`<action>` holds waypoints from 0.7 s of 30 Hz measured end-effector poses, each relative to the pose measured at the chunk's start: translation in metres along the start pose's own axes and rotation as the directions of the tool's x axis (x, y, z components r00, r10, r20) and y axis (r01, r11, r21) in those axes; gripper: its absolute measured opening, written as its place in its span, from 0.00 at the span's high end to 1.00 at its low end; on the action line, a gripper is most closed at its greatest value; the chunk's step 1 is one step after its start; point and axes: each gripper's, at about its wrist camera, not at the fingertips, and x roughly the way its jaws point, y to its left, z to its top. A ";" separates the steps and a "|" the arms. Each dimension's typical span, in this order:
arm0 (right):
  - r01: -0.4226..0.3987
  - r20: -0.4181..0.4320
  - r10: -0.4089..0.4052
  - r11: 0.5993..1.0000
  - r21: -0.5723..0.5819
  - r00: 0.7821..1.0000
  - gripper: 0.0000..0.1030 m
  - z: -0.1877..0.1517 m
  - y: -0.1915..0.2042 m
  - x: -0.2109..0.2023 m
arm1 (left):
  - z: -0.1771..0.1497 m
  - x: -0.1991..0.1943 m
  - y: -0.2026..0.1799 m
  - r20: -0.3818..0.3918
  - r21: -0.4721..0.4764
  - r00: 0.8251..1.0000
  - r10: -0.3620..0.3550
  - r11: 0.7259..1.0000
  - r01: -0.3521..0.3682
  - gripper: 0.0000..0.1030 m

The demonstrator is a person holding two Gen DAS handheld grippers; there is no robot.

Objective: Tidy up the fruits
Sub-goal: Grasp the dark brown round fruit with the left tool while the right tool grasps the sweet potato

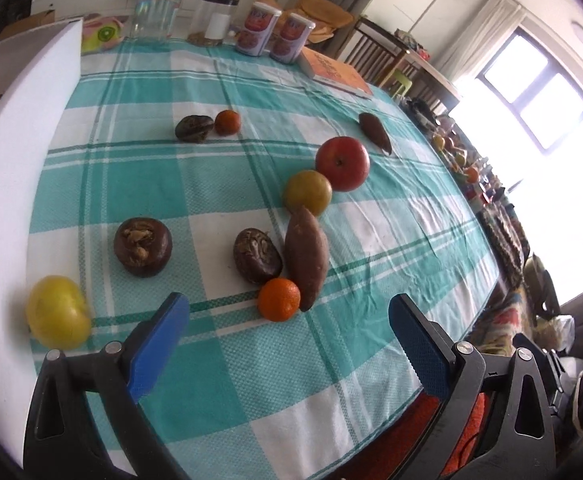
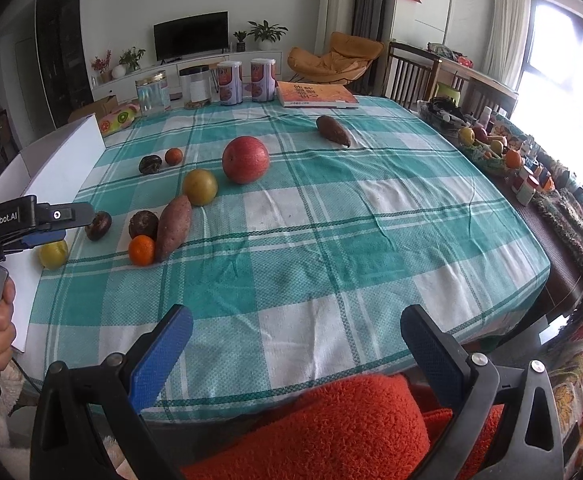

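white board (image 1: 23, 128) cut off left, book (image 2: 315, 94) lettering unreadable

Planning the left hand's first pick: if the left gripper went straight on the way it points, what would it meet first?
Probably the near tangerine, which sits just ahead between the open fingers of the left gripper. The sweet potato lies right behind it, seemingly touching. Depth is hard to judge through the fisheye.

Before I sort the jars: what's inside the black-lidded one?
The black-lidded jar shows a white label and something brownish lying at its bottom; what that is cannot be told.
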 end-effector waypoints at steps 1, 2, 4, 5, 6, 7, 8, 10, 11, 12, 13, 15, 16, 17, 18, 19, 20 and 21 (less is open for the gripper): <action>-0.001 -0.002 0.001 1.000 0.005 1.000 0.00 -0.001 -0.001 0.001 | 0.004 0.011 -0.004 -0.026 0.013 1.000 -0.007 1.000 0.008 0.03; -0.002 -0.005 0.002 1.000 0.011 1.000 0.00 -0.002 -0.003 0.002 | 0.007 0.020 -0.005 -0.045 0.021 0.999 0.001 1.000 0.000 0.04; -0.015 -0.009 0.015 0.999 0.031 1.000 0.00 -0.003 -0.007 0.004 | 0.014 0.037 -0.004 -0.065 0.034 0.997 0.029 0.999 -0.027 0.04; -0.023 -0.010 0.023 0.999 0.045 1.000 0.00 -0.003 -0.010 0.005 | 0.017 0.043 -0.003 -0.067 0.036 0.996 0.054 0.998 -0.052 0.08; -0.031 -0.013 0.031 0.998 0.061 0.999 0.00 -0.003 -0.013 0.006 | 0.020 0.048 0.000 -0.069 0.037 0.994 0.080 0.996 -0.078 0.24; -0.037 -0.016 0.038 0.997 0.073 0.999 0.00 -0.004 -0.015 0.007 | 0.023 0.055 0.004 -0.084 0.035 0.992 0.092 0.995 -0.089 0.38; -0.042 -0.020 0.044 0.995 0.087 0.999 0.00 -0.005 -0.018 0.009 | 0.025 0.062 0.008 -0.108 0.027 0.989 0.105 0.994 -0.103 0.52; -0.051 -0.030 0.054 0.992 0.112 0.998 0.00 -0.006 -0.022 0.014 | 0.028 0.068 0.017 -0.120 -0.005 0.990 0.077 0.997 -0.078 0.51; -0.056 -0.037 0.061 0.991 0.124 0.997 0.00 -0.006 -0.025 0.017 | 0.029 0.070 0.019 -0.130 -0.011 0.989 0.078 0.997 -0.080 0.51; -0.061 -0.043 0.067 0.989 0.134 0.997 0.00 -0.007 -0.026 0.020 | 0.031 0.072 0.022 -0.136 -0.020 0.987 0.084 0.996 -0.087 0.50; -0.066 -0.051 0.074 0.988 0.141 0.996 0.00 -0.007 -0.027 0.023 | 0.032 0.074 0.025 -0.137 -0.031 0.987 0.079 0.996 -0.084 0.49; -0.081 -0.065 0.091 0.985 0.152 0.994 0.00 -0.008 -0.027 0.028 | 0.034 0.075 0.029 -0.131 -0.052 0.990 0.060 0.996 -0.067 0.49; -0.086 -0.070 0.098 0.984 0.157 0.993 0.00 -0.008 -0.027 0.031 | 0.034 0.075 0.029 -0.131 -0.051 0.990 0.059 0.997 -0.066 0.51; -0.090 -0.077 0.104 0.983 0.161 0.992 0.00 -0.008 -0.026 0.034 | 0.034 0.075 0.027 -0.130 -0.040 0.989 0.067 0.997 -0.072 0.66; -0.096 -0.085 0.112 0.981 0.166 0.990 0.00 -0.007 -0.026 0.037 | 0.034 0.074 0.026 -0.126 -0.034 0.990 0.064 0.997 -0.069 0.67; -0.108 -0.092 0.125 0.979 0.172 0.988 0.00 -0.005 -0.025 0.042 | 0.034 0.073 0.026 -0.120 -0.042 0.991 0.061 0.997 -0.066 0.68; -0.127 -0.097 0.145 0.976 0.176 0.985 0.00 -0.001 -0.023 0.047 | 0.034 0.070 0.028 -0.111 -0.056 0.993 0.050 0.997 -0.056 0.75; -0.153 -0.102 0.172 0.972 0.177 0.980 0.00 0.004 -0.019 0.054 | 0.035 0.066 0.028 -0.097 -0.070 0.994 0.040 0.996 -0.047 0.75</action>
